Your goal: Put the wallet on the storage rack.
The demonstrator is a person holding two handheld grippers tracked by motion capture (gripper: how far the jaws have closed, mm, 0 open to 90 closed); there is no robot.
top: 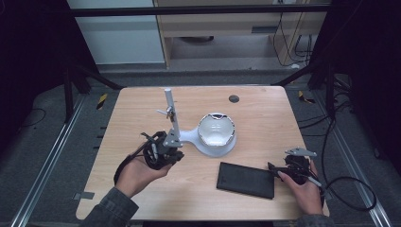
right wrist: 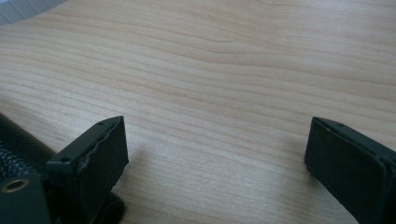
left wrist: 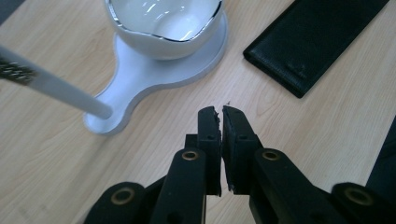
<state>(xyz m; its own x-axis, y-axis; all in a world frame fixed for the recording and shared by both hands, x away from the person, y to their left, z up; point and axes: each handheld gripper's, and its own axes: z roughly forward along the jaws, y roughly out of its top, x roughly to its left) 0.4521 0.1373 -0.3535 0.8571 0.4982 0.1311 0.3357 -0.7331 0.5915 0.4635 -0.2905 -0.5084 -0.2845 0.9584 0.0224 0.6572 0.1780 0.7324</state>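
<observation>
While the right hand-held gripper (right wrist: 215,149) gapes empty, the wallet (top: 246,180) (seemingly leather) lies just beside it.

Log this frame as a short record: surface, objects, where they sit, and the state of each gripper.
surface: wooden table
stand: white base with upright pole, mid-table
bowl: white bowl sitting on the stand's round base
wallet: black wallet, flat, near the table's front edge, right of centre
left gripper: jaws closed, empty, near the stand's base
right gripper: jaws wide apart, empty, low over the table beside the wallet's right end
</observation>
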